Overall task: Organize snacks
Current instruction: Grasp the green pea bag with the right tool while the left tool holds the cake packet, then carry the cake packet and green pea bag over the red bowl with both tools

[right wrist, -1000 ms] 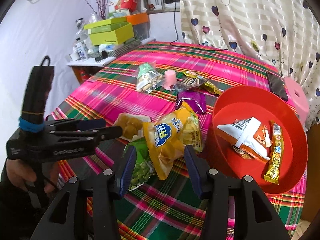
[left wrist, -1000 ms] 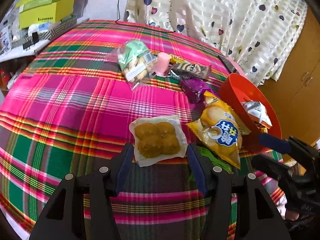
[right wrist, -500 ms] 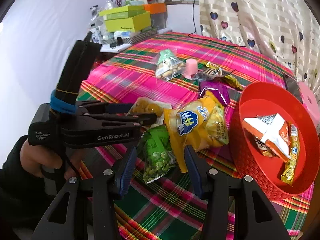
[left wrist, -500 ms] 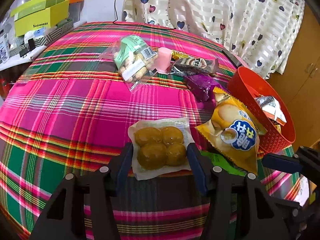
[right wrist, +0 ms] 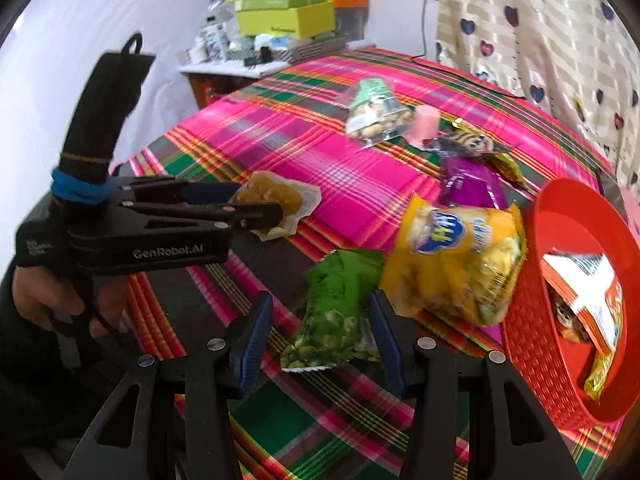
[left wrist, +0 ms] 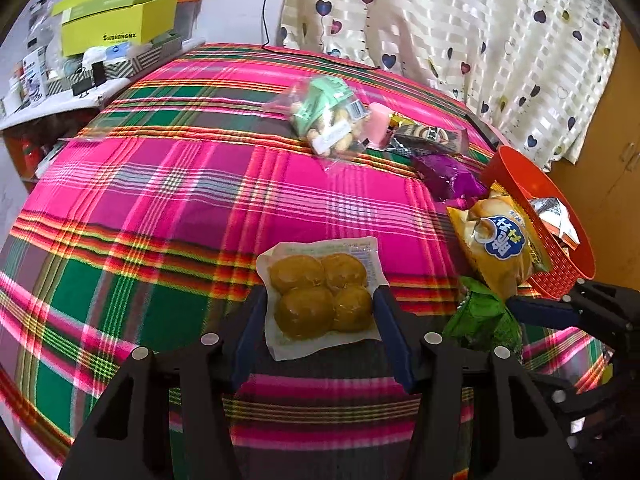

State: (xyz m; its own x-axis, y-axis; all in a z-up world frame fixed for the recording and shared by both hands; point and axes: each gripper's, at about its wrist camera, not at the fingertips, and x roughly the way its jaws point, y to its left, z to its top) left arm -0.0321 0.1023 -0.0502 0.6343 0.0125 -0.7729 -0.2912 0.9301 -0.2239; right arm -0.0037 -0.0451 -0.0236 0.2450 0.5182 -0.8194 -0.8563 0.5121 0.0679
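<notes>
My left gripper (left wrist: 318, 322) is open, its fingers on either side of a clear pack of yellow cakes (left wrist: 318, 294) lying on the plaid tablecloth; the pack also shows in the right wrist view (right wrist: 280, 200). My right gripper (right wrist: 320, 330) is open around a green pea bag (right wrist: 336, 312), also in the left wrist view (left wrist: 478, 314). A yellow chip bag (right wrist: 456, 264) leans on the red basket (right wrist: 532, 344), which holds a white-orange pack (right wrist: 588, 284) and a yellow bar (right wrist: 600, 376).
A nut bag (left wrist: 328, 120), a pink cup (left wrist: 380, 126), a dark wrapper (left wrist: 430, 136) and a purple pack (left wrist: 448, 176) lie further back on the table. Green boxes (left wrist: 116, 24) stand on a side shelf. A heart-print curtain (left wrist: 460, 28) hangs behind.
My left gripper has moved in around the cake pack. My right gripper has shifted left, from the chip bag to the green pea bag.
</notes>
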